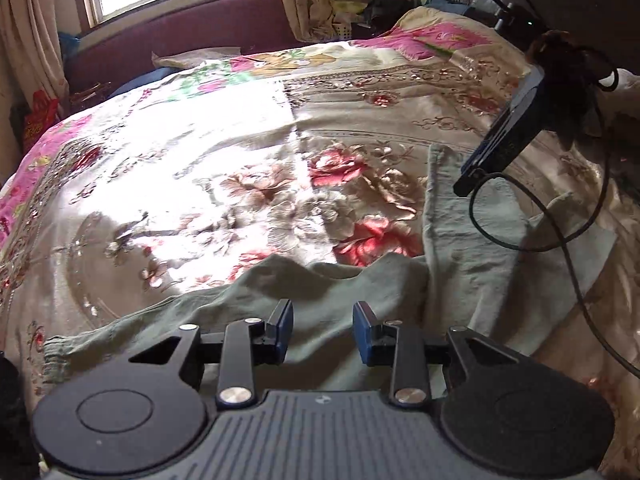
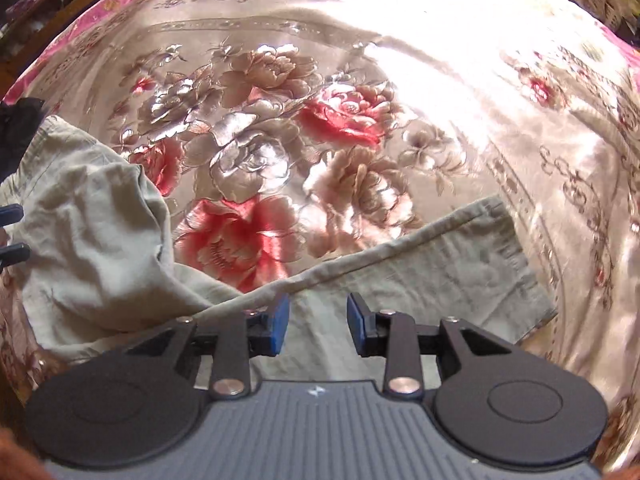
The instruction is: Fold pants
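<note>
Grey-green pants [image 1: 224, 316] lie crumpled on a floral bed cover [image 1: 192, 168]. One part runs left toward a gathered hem, and a leg [image 1: 460, 232] stretches away to the right. My left gripper [image 1: 323, 330] hovers over the pants, open, with only cloth showing below the gap between its blue pads. My right gripper [image 2: 318, 322] is also open above the flat leg [image 2: 452, 268], whose hem points right. The bunched part [image 2: 96, 236] lies to its left. The left gripper's [image 2: 12, 232] tips show at that edge. The right gripper [image 1: 468, 182] appears side-on with its cable.
The satin bed cover [image 2: 320, 80] with red and beige flowers fills both views. A dark red headboard [image 1: 180, 40], a window and curtains stand behind the bed. Clothes and clutter [image 1: 380, 8] are piled at the far corner. A black cable [image 1: 576, 240] loops over the pants.
</note>
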Motion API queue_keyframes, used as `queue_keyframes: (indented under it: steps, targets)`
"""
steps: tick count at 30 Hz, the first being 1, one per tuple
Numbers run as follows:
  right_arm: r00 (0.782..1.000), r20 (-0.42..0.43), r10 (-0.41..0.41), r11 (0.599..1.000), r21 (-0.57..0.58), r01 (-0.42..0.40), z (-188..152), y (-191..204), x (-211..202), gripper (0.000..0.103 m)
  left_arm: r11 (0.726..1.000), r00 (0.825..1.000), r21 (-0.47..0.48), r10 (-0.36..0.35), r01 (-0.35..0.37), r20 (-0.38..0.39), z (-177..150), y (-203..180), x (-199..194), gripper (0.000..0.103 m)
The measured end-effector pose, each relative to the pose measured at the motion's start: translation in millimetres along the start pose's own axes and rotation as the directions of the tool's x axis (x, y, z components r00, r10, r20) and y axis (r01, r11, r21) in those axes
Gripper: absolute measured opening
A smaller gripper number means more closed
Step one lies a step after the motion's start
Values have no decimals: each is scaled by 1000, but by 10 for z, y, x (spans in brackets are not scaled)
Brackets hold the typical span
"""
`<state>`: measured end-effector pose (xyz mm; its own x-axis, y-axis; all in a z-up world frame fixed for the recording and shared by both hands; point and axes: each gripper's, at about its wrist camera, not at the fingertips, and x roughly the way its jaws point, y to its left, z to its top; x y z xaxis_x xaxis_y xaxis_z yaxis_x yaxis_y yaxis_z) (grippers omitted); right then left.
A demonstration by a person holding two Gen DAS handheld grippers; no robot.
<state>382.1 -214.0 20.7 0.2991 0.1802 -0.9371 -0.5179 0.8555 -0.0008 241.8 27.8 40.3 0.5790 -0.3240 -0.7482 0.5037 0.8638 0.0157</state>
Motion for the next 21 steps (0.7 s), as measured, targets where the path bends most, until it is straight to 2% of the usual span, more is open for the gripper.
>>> queue_keyframes:
  steps: [3,6,8,10,12,17,19,21]
  targets:
    - [1000,-22,-19,970,-244,13,45,-179,46,33,997,997,-2,-75,75,-12,142,-351,334,48]
    - [998,-42,-45,866,-500,18,62,-168,174,33,993,992,12,-119,120,-39,231,-523,586,48]
    - [995,-57,-86,761,-649,29,71,-174,296,33,988,986,16,-150,151,-66,263,-547,703,48]
    - [994,-55,-92,679,-734,23,94,-219,397,34,987,983,18,-158,161,-92,267,-580,804,48]
    - [993,-51,-108,612,-791,26,125,-253,503,40,984,977,10,-177,180,-122,256,-605,873,48]
    - [975,-169,-144,421,-902,-95,96,-317,840,41,979,967,17,-198,203,-162,230,-634,1008,48]
    - [971,-185,-149,393,-913,-114,95,-340,901,41,978,964,8,-203,207,-172,223,-620,1059,48]
    - [968,-204,-148,402,-906,-130,140,-348,919,39,978,963,3,-203,206,-178,230,-601,1104,48]
